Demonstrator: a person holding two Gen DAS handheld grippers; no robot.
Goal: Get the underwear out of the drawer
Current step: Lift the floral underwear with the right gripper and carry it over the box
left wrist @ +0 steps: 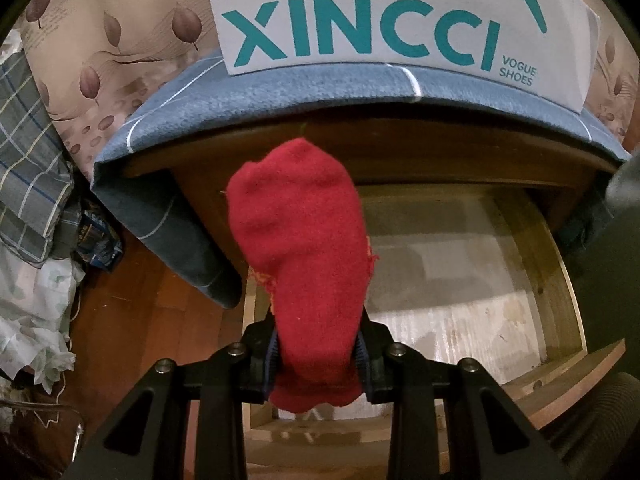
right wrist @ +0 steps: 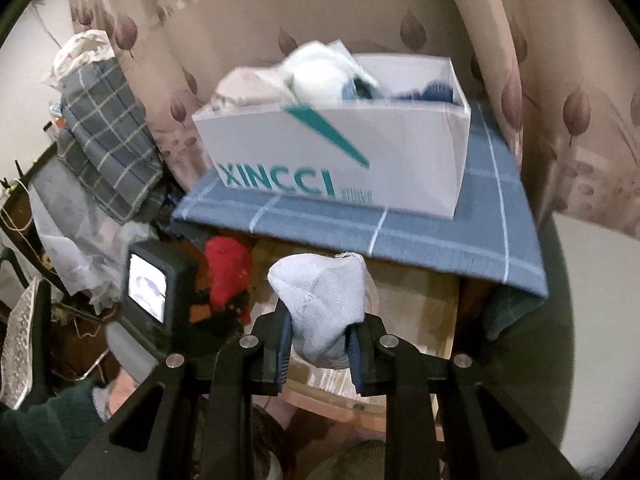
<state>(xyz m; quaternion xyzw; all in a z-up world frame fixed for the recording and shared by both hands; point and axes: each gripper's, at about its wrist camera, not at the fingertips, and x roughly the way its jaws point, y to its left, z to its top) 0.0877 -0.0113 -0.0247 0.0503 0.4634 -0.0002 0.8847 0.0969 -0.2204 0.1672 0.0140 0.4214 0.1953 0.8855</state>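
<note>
My left gripper (left wrist: 318, 354) is pinching a red sock (left wrist: 304, 248), its blue pads pressed into the cloth from both sides. The sock stands up between the fingers, toe end away from me, lifted above the open drawer (left wrist: 460, 280). From this side the part of the drawer floor I can see shows only a pale, stained lining.

My right gripper (right wrist: 318, 350) is clamped on a pale grey sock (right wrist: 324, 300), bunched into a lump between the pads and likewise held up over the drawer. In the right wrist view I can see the red sock (right wrist: 228, 276) off to the left and lower, beside the back of the other gripper with its small lit screen (right wrist: 147, 290).

Past the socks is the wooden cabinet top, covered by a blue cloth with white lines (right wrist: 400, 232) that hangs over the front and side edges. On the cloth stands a white shoe box (right wrist: 400, 160) printed XINCCI in teal; it is open and heaped with pale and blue fabric.

Behind hangs a beige curtain with leaf print (right wrist: 560, 80). To the left, a folded checked blanket (right wrist: 108, 152) lies on a pile of clutter.
</note>
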